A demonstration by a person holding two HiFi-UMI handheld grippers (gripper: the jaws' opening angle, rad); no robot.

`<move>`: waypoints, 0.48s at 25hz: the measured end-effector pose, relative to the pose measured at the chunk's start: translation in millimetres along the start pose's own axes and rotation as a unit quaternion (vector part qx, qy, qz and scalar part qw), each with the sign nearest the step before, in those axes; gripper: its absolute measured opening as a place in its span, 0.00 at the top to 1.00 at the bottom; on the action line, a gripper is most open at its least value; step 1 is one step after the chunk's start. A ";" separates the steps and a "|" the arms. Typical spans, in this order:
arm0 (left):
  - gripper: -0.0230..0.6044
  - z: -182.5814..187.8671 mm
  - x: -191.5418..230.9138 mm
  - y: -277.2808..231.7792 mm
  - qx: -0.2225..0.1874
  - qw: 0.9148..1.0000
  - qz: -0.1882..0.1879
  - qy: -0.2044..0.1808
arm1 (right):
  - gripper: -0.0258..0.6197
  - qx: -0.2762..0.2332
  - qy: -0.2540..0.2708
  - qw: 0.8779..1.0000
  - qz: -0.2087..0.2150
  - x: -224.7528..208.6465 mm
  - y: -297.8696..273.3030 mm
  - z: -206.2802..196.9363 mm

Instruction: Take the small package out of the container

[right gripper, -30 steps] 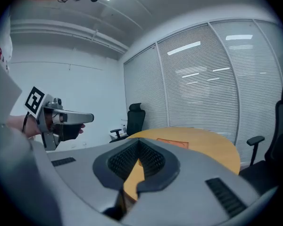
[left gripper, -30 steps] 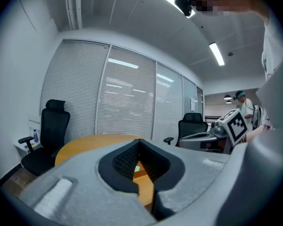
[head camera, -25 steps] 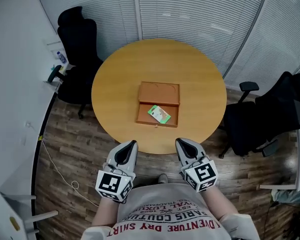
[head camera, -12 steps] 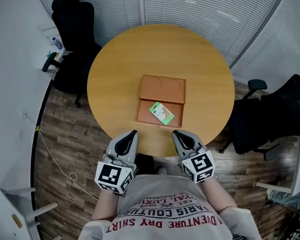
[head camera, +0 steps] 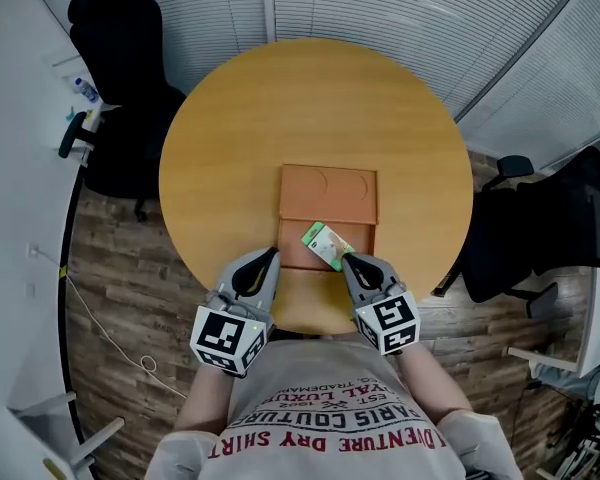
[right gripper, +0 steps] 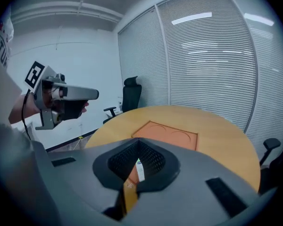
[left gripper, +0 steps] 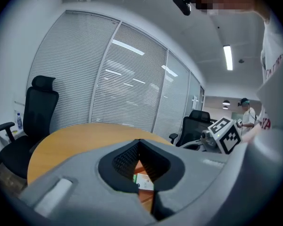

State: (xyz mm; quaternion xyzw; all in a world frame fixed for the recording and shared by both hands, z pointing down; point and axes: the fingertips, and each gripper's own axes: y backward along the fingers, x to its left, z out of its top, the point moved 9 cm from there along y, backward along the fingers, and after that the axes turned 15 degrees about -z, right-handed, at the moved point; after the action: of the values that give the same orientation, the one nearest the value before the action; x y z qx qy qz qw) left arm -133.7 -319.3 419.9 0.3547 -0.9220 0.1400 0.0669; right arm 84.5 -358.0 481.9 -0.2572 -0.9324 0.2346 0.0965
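Observation:
An orange-brown container (head camera: 329, 190) lies open in the middle of the round wooden table (head camera: 230, 138). The small green and white package (head camera: 323, 245) rests in its near half, tilted. My right gripper (head camera: 347, 261) is shut, its tip just beside the package's near right corner, holding nothing. Through its jaws the package (right gripper: 139, 169) shows edge-on, with the container (right gripper: 167, 136) beyond. My left gripper (head camera: 267, 258) hangs over the table's near edge, left of the container, also shut and empty. The package (left gripper: 144, 182) shows below the left gripper's (left gripper: 139, 142) tips.
Black office chairs stand at the far left (head camera: 115, 38) and at the right (head camera: 565, 218) of the table. Window blinds (head camera: 380, 8) curve behind it. A white cable (head camera: 100, 318) lies on the wooden floor, and a bottle (head camera: 84, 90) stands on the left ledge.
Both grippers have moved forward from off the table to over its near edge. The right tip now sits beside the package. The container and package have not moved on the table.

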 end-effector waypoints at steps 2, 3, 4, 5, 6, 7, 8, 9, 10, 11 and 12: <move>0.95 -3.4 10.5 -5.9 0.003 1.000 -0.013 0.006 | 0.95 0.025 0.024 0.999 0.002 1.0 -15.9 -5.7; 0.95 -5.4 15.4 -8.4 0.003 1.000 -0.018 0.009 | 0.95 0.037 0.036 0.999 0.008 1.9 -24.2 -9.8; 0.95 -7.3 20.2 -10.7 0.003 1.000 -0.022 0.011 | 0.95 0.050 0.046 0.998 0.016 2.9 -32.5 -14.1; 0.95 -9.1 25.0 -13.0 0.003 1.000 -0.026 0.015 | 0.93 0.065 0.054 0.996 0.025 4.1 -40.9 -18.7; 0.95 -11.0 29.2 -15.2 0.004 0.999 -0.029 0.018 | 0.86 0.082 0.062 0.994 0.035 5.1 -49.1 -23.9; 0.95 -13.2 33.0 -17.2 0.005 0.999 -0.030 0.021 | 0.80 0.099 0.072 0.992 0.043 6.0 -57.1 -29.8; 0.95 -15.5 36.3 -18.8 0.008 0.999 -0.031 0.024 | 0.76 0.115 0.084 0.989 0.048 6.8 -64.6 -35.7; 0.95 -17.9 39.7 -20.1 0.010 0.999 -0.031 0.027 | 0.73 0.127 0.098 0.986 0.049 7.3 -71.8 -40.7; 0.95 -20.1 43.3 -21.0 0.013 0.999 -0.030 0.029 | 0.70 0.136 0.110 0.983 0.048 7.6 -78.8 -44.5; 0.95 -22.4 46.7 -21.4 0.015 0.999 -0.030 0.032 | 0.66 0.144 0.117 0.982 0.046 8.1 -85.3 -47.3; 0.95 -24.8 49.6 -21.3 0.017 0.999 -0.029 0.034 | 0.62 0.151 0.117 0.980 0.047 9.1 -91.2 -49.4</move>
State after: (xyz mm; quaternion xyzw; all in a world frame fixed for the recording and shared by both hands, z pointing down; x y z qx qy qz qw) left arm -155.4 -358.3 459.0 0.3771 -0.9061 0.1661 0.0961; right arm 52.0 -403.2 569.9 -0.3088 -0.8555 0.3451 0.2315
